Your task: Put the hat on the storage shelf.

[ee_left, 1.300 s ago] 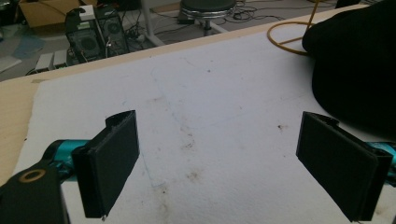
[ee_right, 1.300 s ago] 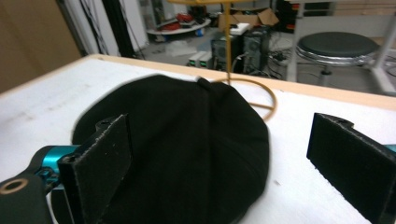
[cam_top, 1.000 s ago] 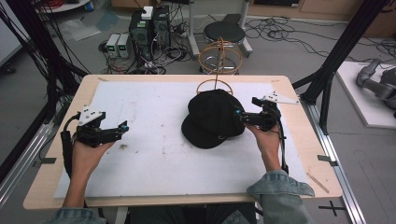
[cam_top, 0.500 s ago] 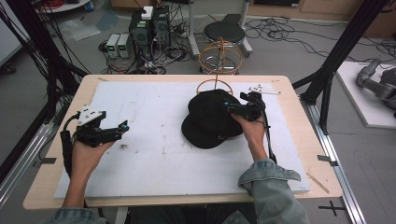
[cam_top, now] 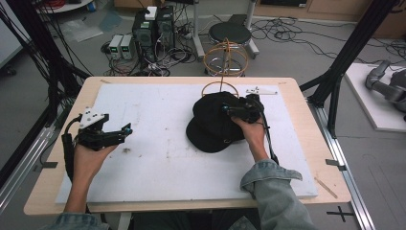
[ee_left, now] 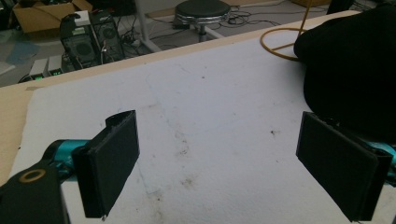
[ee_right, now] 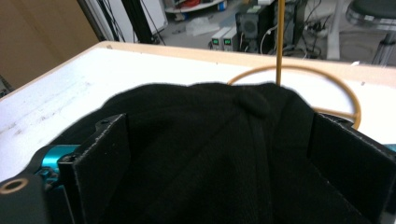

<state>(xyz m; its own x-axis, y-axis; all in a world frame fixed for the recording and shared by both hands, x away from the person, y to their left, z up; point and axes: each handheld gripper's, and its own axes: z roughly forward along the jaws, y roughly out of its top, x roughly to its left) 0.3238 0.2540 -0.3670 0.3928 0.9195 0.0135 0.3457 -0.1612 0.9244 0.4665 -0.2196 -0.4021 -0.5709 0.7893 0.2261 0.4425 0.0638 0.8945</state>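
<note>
A black cap (cam_top: 210,125) lies on the white mat (cam_top: 158,158), right of centre, brim toward the person. Its crown (ee_right: 219,121) sits between the wide-apart jaws of my right gripper (ee_right: 219,158), which comes at the cap (cam_top: 235,111) from the right; I cannot tell whether the pads touch the cloth. Behind the cap stands a yellow wire stand (cam_top: 224,57), and its base ring (ee_right: 327,84) is partly under the crown. At the mat's left my left gripper (cam_top: 125,130) is open with bare mat between its fingers (ee_left: 112,158). The cap (ee_left: 355,70) shows at that view's right.
A small white three-cornered plate (cam_top: 261,90) lies at the mat's back right. Off the table's far edge are computer boxes (cam_top: 153,24), a stool (cam_top: 230,32) and loose cables. Black frame posts (cam_top: 344,57) stand at both sides.
My right gripper has moved left, from beside the cap's right edge to over its crown. The left gripper has barely shifted.
</note>
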